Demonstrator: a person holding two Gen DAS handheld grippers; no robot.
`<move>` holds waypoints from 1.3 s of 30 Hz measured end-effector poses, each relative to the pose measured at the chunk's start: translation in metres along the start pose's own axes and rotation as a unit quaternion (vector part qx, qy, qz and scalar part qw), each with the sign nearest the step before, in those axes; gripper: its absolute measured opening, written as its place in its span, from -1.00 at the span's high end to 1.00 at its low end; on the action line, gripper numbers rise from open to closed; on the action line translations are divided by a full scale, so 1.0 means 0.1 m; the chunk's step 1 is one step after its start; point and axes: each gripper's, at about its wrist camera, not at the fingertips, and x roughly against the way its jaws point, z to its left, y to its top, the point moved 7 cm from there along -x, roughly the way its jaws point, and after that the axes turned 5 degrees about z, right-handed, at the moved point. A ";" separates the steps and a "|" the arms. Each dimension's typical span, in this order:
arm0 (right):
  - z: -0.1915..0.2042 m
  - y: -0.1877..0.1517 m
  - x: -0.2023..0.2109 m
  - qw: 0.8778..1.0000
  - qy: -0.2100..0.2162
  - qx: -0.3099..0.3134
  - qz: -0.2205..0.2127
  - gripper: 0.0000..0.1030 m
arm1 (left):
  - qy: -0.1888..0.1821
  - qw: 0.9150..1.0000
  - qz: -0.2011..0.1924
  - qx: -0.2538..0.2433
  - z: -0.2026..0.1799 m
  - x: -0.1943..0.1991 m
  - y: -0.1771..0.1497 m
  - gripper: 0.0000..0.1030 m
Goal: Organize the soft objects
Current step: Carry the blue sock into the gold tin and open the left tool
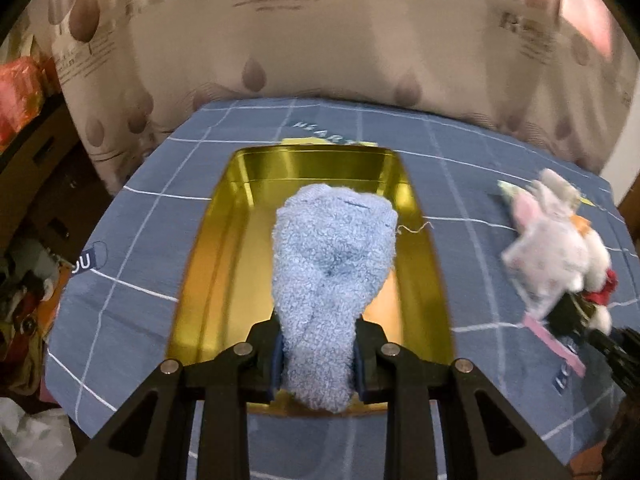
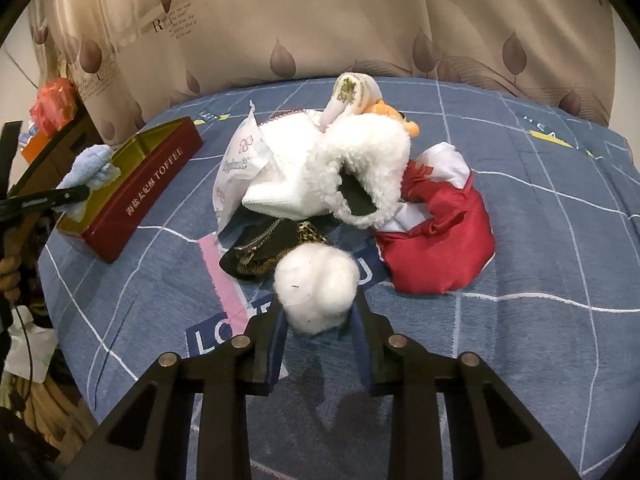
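Holding: left gripper (image 1: 319, 364) pinching blue towel (image 1: 332, 256) over gold tin (image 1: 224, 216)
Right gripper (image 2: 320, 320): clamping cotton ball (image 2: 316, 290)
Tip: release low, inside tin walls

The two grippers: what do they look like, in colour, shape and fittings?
The left gripper and right gripper look alike: black angular plastic linkage arms with triangular cut-outs, round silver pivot pins, and blue pads on the inner faces of the fingers. No cables, markings or sleeves show.
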 end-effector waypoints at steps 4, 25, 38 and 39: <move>0.00 0.01 0.02 1.000 0.000 -0.003 -0.001 0.47 | 0.024 1.000 0.009 0.001 0.17 -0.18 0.12 0.49; -0.08 0.08 0.20 1.000 -0.003 -0.017 -0.023 0.47 | 0.072 0.996 0.049 0.022 0.41 -0.84 0.75 0.48; -0.05 0.10 0.23 1.000 -0.004 -0.013 -0.027 0.47 | 0.088 0.994 0.045 0.036 0.50 -0.81 0.77 -0.05; -0.04 0.10 0.23 1.000 -0.005 -0.012 -0.027 0.47 | 0.090 0.994 0.044 0.034 0.50 -0.79 0.77 -0.05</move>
